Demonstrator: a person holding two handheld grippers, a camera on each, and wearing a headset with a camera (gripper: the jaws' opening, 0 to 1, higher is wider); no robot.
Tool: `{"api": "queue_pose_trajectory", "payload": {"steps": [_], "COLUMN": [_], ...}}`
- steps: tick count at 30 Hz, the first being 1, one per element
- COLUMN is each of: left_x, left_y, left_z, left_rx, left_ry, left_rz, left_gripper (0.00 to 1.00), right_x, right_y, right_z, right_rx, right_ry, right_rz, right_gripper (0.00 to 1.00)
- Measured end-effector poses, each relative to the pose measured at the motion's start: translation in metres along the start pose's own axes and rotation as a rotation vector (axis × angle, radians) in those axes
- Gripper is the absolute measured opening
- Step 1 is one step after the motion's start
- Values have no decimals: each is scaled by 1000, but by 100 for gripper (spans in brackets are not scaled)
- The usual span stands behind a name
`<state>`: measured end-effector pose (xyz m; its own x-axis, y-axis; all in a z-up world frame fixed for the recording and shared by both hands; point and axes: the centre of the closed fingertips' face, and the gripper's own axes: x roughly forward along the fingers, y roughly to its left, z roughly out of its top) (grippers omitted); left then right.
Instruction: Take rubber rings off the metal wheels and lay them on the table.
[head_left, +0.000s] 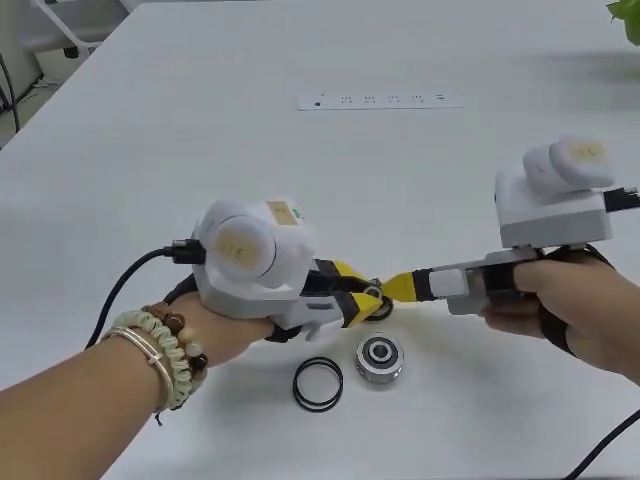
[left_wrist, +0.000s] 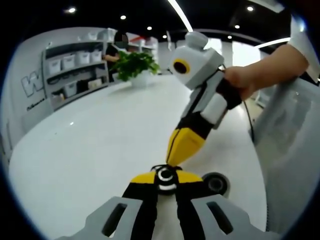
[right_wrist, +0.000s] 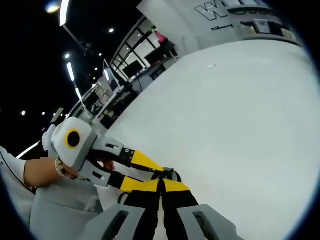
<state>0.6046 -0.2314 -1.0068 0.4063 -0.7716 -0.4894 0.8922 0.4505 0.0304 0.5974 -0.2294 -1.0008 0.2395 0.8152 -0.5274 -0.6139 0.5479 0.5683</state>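
- The left gripper (left_wrist: 166, 180) is clenched on a metal wheel (left_wrist: 165, 174), which is held between its yellow jaw tips just above the surface (head_left: 300, 180).
- The right gripper (right_wrist: 160, 184) is aimed in from the 3 o'clock side in the head view. Its jaws are pressed together and its tip is set against the held wheel's rim. Whether the edge of a ring is nipped between them cannot be told.
- In the head view a second wheel (head_left: 380, 358) is seen lying flat on the surface at 6 o'clock from the held one, close below it.
- A loose rubber ring (head_left: 318, 383), possibly two stacked, is laid just beside that wheel at its 8 o'clock.
- The step in hand is judged to be the peeling of a ring off the held wheel.
- The left clench should be kept firm, so that the wheel is not twisted out.
- The ring's edge should be caught at one spot only, lifted over the rim, then rolled off round the wheel rather than dragged straight outward.
- Once freed, the ring is best laid flat beside the loose one.
- Farther out, a power strip (head_left: 380, 100) is seen at 12 o'clock, well apart from the work.
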Motion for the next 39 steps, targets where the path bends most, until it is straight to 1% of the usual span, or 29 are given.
{"api": "queue_pose_trajectory", "payload": {"steps": [10, 11, 12, 13, 14, 15, 17, 20, 24, 27, 35, 39], "left_x": [0, 0, 0, 0, 0, 1, 1, 1, 1, 2, 2, 1], "left_y": [0, 0, 0, 1, 1, 0, 0, 0, 0, 0, -1, -3], "left_z": [0, 0, 0, 0, 0, 0, 0, 1, 1, 1, 2, 3], "left_rx": [-2, -1, -2, -2, -2, -1, -3, -14, -25, -38, -26, -6], "left_ry": [0, 0, 0, 1, 1, 2, 2, 0, 0, 1, 28, 36], "left_rz": [1, 1, 1, 2, 3, 3, 4, 6, 8, 12, 8, 0], "left_gripper": [14, 14, 14, 14, 14, 14, 14, 14, 14, 14, 14, 16], "right_x": [0, 1, 0, -1, -1, 0, 1, 0, 0, 0, -1, -1], "right_y": [2, 14, 14, 11, 6, 5, 6, 0, -4, -8, -7, -8], "right_z": [1, 7, 11, 11, 10, 9, 6, 3, 2, 0, 1, 2], "right_rx": [-12, 15, 20, 4, -35, -44, -21, -20, -8, -17, -10, -12], "right_ry": [-2, -35, -49, -40, -28, -26, -17, -8, -5, 7, -1, -2], "right_rz": [10, 71, 73, 49, 17, 12, 22, -2, -18, -39, -39, -41], "right_gripper": [0, 0, 0, 0, 0, 0, 0, 0, 0, 0, 0, 0]}}
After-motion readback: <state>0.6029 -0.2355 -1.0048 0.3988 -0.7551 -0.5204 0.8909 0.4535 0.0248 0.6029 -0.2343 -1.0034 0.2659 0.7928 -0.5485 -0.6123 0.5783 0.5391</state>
